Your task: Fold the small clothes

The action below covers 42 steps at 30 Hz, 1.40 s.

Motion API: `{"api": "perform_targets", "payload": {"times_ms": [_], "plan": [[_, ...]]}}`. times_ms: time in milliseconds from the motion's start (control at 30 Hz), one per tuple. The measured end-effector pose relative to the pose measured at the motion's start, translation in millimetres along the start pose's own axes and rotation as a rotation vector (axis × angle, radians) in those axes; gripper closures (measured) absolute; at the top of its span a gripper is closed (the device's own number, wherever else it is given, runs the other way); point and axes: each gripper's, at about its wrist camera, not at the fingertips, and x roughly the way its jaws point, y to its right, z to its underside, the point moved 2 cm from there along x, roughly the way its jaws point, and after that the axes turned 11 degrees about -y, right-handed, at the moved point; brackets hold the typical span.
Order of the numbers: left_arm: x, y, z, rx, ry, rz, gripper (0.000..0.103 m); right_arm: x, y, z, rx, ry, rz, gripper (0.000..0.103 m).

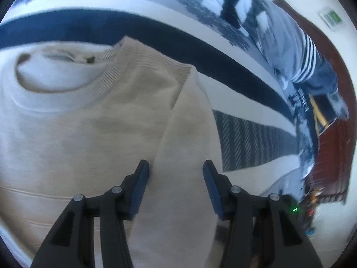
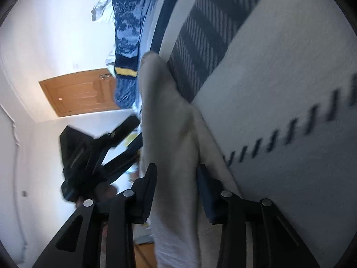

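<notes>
Your beige sweater (image 1: 93,120) lies flat and face up on the striped bedspread (image 1: 234,84), collar away from you, so the body is smoothed out and ready for its sides to come in. One sleeve (image 1: 185,134) is laid over the chest from the shoulder down toward you, which reads as a first fold in progress.

Your left gripper (image 1: 176,178) has its jaws spread, and the sleeve runs straight between them; whether the pads touch the cloth, you cannot tell from here.

Your right gripper (image 2: 176,178) is tipped on its side near the bed's edge. A pale band of the sweater's fabric (image 2: 169,134) passes between its jaws, which sit close against the cloth on both sides, apparently pinching it, probably to carry that edge across.
</notes>
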Motion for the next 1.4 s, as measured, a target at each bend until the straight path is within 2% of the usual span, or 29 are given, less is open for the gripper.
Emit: {"api": "perform_targets", "payload": {"times_ms": [33, 100, 133, 233, 400, 467, 533, 633, 700, 767, 833, 867, 967, 1067, 1133, 1167, 1200, 1333, 1400], "plan": [[3, -1, -2, -0.008, -0.009, 0.003, 0.075, 3, 3, -3, 0.012, 0.002, -0.017, 0.069], [6, 1, -6, -0.026, -0.032, 0.016, 0.101, 1, 11, -5, 0.043, 0.001, -0.048, 0.084], [3, -1, -6, -0.036, -0.029, 0.054, 0.1, 0, 15, -6, 0.061, 0.008, -0.059, 0.099], [-18, 6, -7, -0.01, 0.041, 0.093, 0.1, -18, 9, -5, 0.066, 0.047, -0.09, 0.099], [-35, 19, -14, 0.018, 0.086, 0.101, 0.1, -71, -32, -5, -0.068, 0.194, -0.065, 0.1], [-26, 28, -21, 0.036, 0.084, 0.083, 0.1, -83, -37, -7, -0.091, 0.234, -0.041, 0.1], [-6, 32, -26, 0.043, 0.063, 0.011, 0.1, -83, -29, -10, -0.086, 0.255, 0.03, 0.1], [13, 35, -31, 0.039, 0.058, -0.044, 0.1, -83, 2, -12, -0.029, 0.272, 0.149, 0.1], [8, 48, -29, 0.085, 0.1, -0.021, 0.1, -88, 7, -11, -0.003, 0.275, 0.104, 0.1], [9, 58, -29, 0.123, 0.129, -0.052, 0.1, -91, -6, -8, -0.067, 0.301, 0.192, 0.1], [22, 58, -34, 0.143, 0.111, -0.143, 0.1, -88, -4, -10, -0.067, 0.297, 0.225, 0.1], [31, 54, -36, 0.135, 0.078, -0.177, 0.1, -84, 0, -11, -0.053, 0.29, 0.271, 0.1], [38, 48, -37, 0.125, 0.069, -0.183, 0.1, -91, 15, -7, -0.032, 0.29, 0.245, 0.1], [39, 48, -38, 0.119, 0.07, -0.194, 0.099, -86, 16, -11, -0.038, 0.267, 0.295, 0.1], [30, 45, -33, 0.093, 0.068, -0.173, 0.086, -84, 20, -17, -0.018, 0.26, 0.266, 0.099], [21, 42, -26, 0.084, 0.073, -0.149, 0.071, -86, 22, -18, -0.013, 0.256, 0.244, 0.099], [11, 39, -18, 0.081, 0.092, -0.132, 0.064, -87, 22, -21, -0.011, 0.252, 0.233, 0.099], [-40, 20, 33, 0.109, 0.181, -0.16, 0.063, -94, 17, -20, -0.006, 0.269, 0.239, 0.098], [-68, -1, 73, 0.102, 0.223, -0.187, 0.057, -96, 10, -17, -0.012, 0.251, 0.188, 0.095]]}}
